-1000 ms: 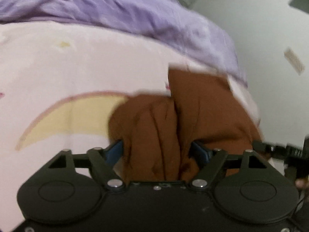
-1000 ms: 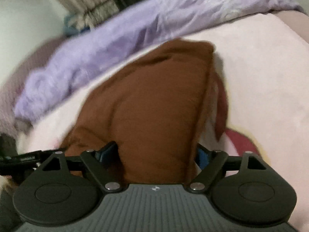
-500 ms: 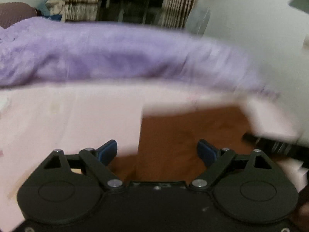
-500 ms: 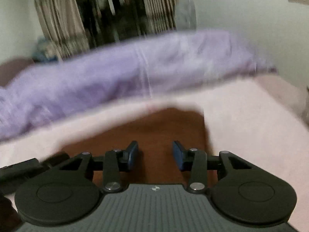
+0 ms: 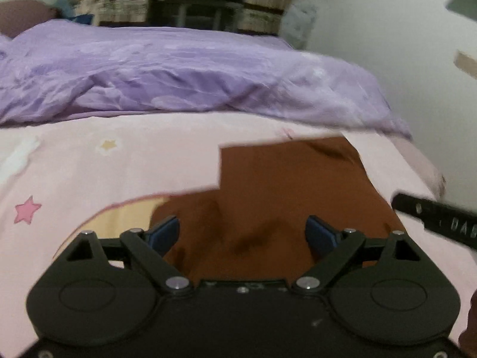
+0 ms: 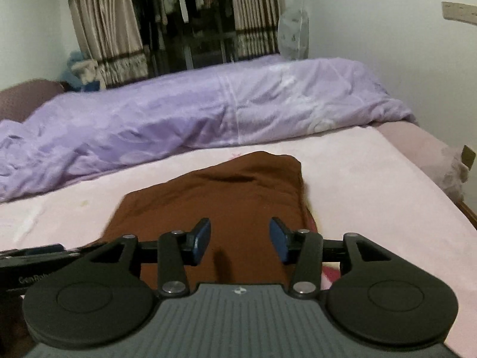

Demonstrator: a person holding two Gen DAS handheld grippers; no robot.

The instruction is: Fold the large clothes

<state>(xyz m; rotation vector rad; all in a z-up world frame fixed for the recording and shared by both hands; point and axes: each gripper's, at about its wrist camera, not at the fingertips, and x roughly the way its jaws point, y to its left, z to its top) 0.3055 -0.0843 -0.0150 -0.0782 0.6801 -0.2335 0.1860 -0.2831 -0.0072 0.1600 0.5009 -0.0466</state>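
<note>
My left claw (image 5: 243, 232) is spread wide and holds nothing; my right claw (image 6: 240, 240) is part open, also empty. Both sit at bottom centre above the brown garment (image 6: 232, 197), which lies folded mid-frame on the pink sheet (image 5: 119, 161), apparently released to settle flat.
</note>
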